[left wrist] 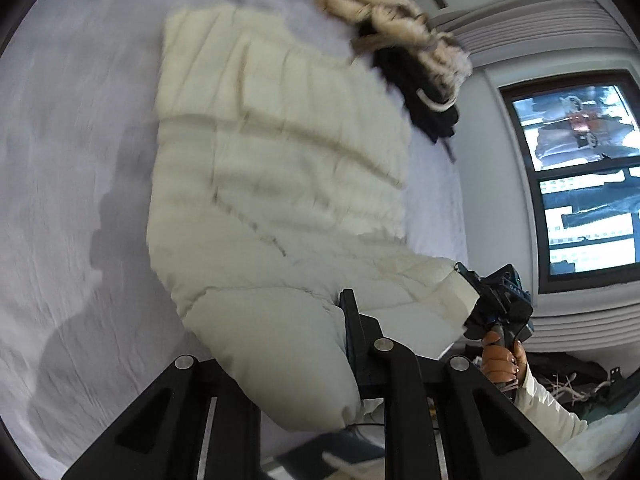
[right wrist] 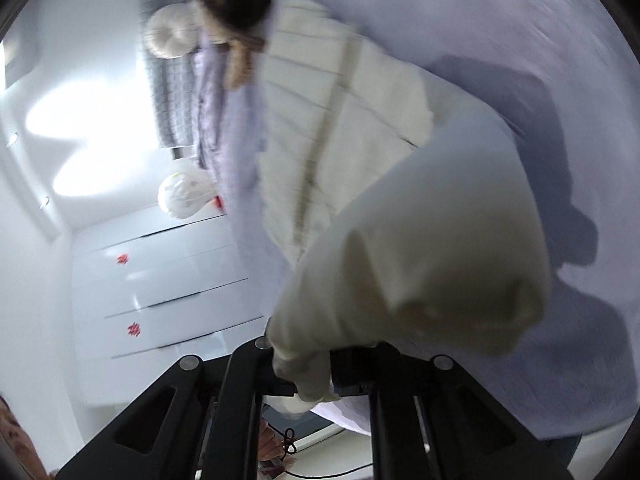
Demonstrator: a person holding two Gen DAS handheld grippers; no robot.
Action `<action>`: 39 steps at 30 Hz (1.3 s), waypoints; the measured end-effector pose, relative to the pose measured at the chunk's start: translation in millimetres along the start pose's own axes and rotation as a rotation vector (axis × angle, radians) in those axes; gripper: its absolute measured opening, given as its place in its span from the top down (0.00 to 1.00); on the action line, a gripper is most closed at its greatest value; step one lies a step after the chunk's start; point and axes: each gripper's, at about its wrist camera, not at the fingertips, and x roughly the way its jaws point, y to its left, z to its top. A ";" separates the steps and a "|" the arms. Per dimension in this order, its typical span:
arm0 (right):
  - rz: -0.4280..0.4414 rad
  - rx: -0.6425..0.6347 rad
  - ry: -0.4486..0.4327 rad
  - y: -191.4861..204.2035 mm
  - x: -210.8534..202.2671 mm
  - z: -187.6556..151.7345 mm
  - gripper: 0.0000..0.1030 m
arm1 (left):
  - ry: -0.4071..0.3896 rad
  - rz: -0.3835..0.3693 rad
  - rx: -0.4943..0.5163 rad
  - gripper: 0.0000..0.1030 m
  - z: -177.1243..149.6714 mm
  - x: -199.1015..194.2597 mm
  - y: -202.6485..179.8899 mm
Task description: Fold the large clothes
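A cream quilted puffer jacket (left wrist: 280, 152) lies spread on a bed with a pale lilac sheet (left wrist: 72, 160). My left gripper (left wrist: 332, 344) is shut on one near corner of the jacket, and the padded cloth bulges over its left finger and hides it. Further right, my right gripper (left wrist: 496, 300), held by a hand (left wrist: 500, 360), grips the other near corner. In the right wrist view the right gripper (right wrist: 312, 372) is shut on a lifted fold of the jacket (right wrist: 420, 240), which hangs in front of the sheet (right wrist: 480, 20).
A dark garment with pale fur trim (left wrist: 420, 92) lies at the bed's far end beyond the jacket. A window (left wrist: 580, 176) is on the right wall. White drawers (right wrist: 160, 288), a white bag (right wrist: 184, 196) and a round cushion (right wrist: 172, 36) stand beside the bed.
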 end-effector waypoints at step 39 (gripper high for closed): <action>-0.230 -0.309 0.052 118.9 201.9 264.2 0.76 | -0.148 0.392 0.141 0.16 260.3 53.1 31.2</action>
